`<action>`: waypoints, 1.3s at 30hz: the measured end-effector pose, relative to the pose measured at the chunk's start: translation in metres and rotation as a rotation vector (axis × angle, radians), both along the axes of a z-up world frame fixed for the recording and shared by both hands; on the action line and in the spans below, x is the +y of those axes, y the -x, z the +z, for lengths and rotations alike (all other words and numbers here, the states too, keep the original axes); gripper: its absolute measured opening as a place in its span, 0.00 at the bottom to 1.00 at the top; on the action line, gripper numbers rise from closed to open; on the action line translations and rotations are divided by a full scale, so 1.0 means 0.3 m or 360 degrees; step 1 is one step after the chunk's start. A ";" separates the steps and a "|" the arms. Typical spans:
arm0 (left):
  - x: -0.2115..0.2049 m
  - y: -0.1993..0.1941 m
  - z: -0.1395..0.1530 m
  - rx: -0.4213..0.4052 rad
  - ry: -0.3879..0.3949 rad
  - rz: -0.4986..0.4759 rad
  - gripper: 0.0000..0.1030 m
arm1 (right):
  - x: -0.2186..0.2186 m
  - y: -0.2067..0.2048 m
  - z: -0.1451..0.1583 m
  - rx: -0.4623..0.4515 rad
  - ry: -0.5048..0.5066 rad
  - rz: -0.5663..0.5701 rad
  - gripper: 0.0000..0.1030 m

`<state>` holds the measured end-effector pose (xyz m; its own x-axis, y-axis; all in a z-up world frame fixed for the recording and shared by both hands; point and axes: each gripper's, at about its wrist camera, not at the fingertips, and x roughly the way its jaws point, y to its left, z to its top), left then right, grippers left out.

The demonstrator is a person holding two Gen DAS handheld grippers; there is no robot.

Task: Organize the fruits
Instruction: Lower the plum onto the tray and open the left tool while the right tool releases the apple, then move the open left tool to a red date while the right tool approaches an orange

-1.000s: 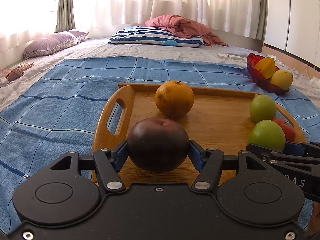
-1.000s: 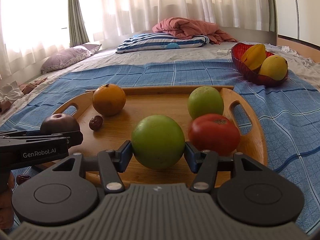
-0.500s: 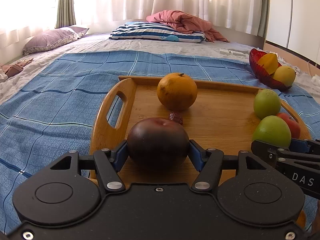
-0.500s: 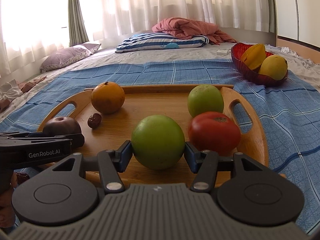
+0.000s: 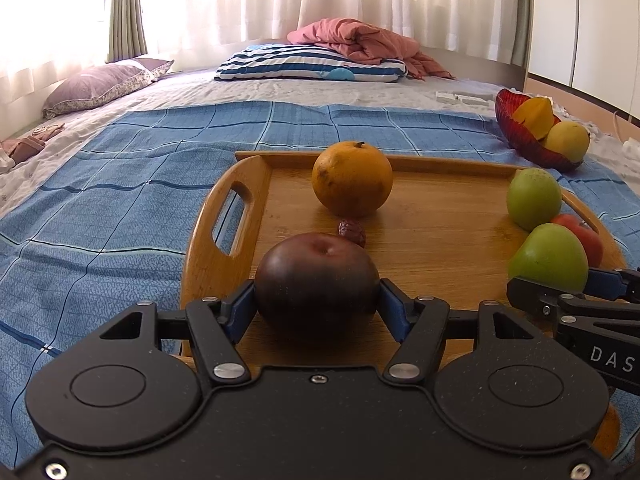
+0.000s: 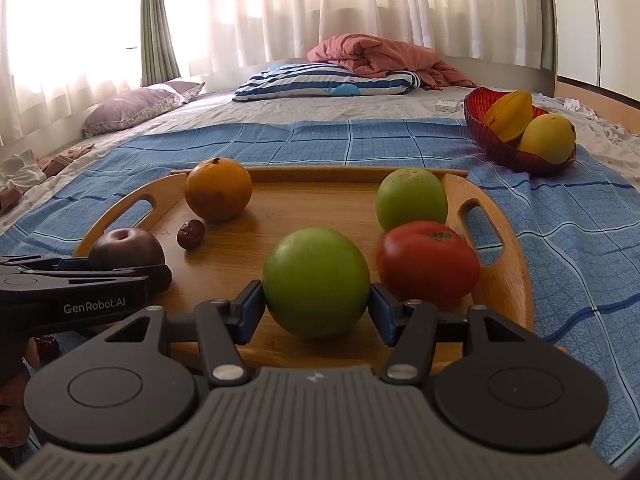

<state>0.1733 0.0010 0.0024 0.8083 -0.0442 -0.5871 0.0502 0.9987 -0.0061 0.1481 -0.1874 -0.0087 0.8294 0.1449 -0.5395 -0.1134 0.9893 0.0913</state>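
Left gripper [image 5: 317, 307]: jaws closed against both sides of a dark purple-brown fruit [image 5: 317, 282], blue pads touching its flanks. The fruit sits low over the near left part of the wooden tray [image 5: 208, 252], just inside the left handle; whether it rests on the tray floor or is held slightly clear cannot be determined from this angle.

Right gripper [image 6: 316, 308]: jaws closed against a green apple [image 6: 316, 282] at the near centre of the tray, pads touching it on both sides. Contact with the tray floor is likewise hidden by the gripper body.

Just right of the green apple, a red tomato [image 6: 428, 263] stands on the tray, close to the right handle. Directly behind the tomato and touching or nearly touching it is a second green apple [image 6: 412, 199].

On the left half, a small wrinkled red date [image 6: 191, 234] lies on the tray floor just in front of an orange [image 6: 218, 189], which stands near the far left corner.

The tray lies on a blue checked blanket [image 6: 568, 232] spread over a bed. Beyond the tray, to the right, a red glass bowl [image 6: 480, 128] holds a yellow starfruit [image 6: 510, 114] and a yellow round fruit [image 6: 548, 138]. At the far end are a striped pillow [image 6: 320, 86], a pink quilt [image 6: 380, 56] bundled behind it, and a lilac pillow [image 6: 136, 110] at left.
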 end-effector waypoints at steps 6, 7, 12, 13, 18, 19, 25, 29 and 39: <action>-0.003 0.014 0.011 -0.0014 -0.0015 0.0005 0.70 | 0.006 0.013 0.002 0.0002 0.0026 0.0001 0.70; -0.002 0.018 0.012 -0.0014 -0.0019 0.0003 0.70 | 0.007 0.016 0.003 0.0001 0.0031 0.0003 0.70; 0.013 0.046 0.030 -0.0020 0.0025 0.0004 0.78 | 0.010 0.042 0.015 -0.0017 0.0058 0.0027 0.79; 0.017 0.055 0.034 -0.0023 0.0036 0.0005 0.79 | 0.012 0.049 0.017 -0.0024 0.0064 0.0033 0.81; 0.029 0.109 0.054 -0.0067 0.0057 0.0012 0.88 | 0.027 0.095 0.027 -0.0086 0.0128 0.0050 0.90; 0.031 0.121 0.058 -0.0074 0.0058 0.0012 0.88 | 0.032 0.105 0.031 -0.0100 0.0145 0.0050 0.92; 0.046 0.203 0.082 -0.0121 0.0058 -0.0001 0.95 | 0.039 0.167 0.048 -0.0173 0.0185 0.0072 1.00; 0.061 0.259 0.087 -0.0142 0.0062 -0.0009 0.97 | 0.036 0.198 0.054 -0.0186 0.0164 0.0071 1.00; 0.117 0.379 0.075 -0.0182 0.0086 0.0021 1.00 | 0.032 0.293 0.021 -0.0192 0.0126 0.0038 1.00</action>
<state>0.0595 0.0361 0.0247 0.8706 -0.0623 -0.4880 0.0406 0.9977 -0.0548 0.0600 -0.1778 -0.0023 0.8857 0.1266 -0.4467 -0.1427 0.9898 -0.0024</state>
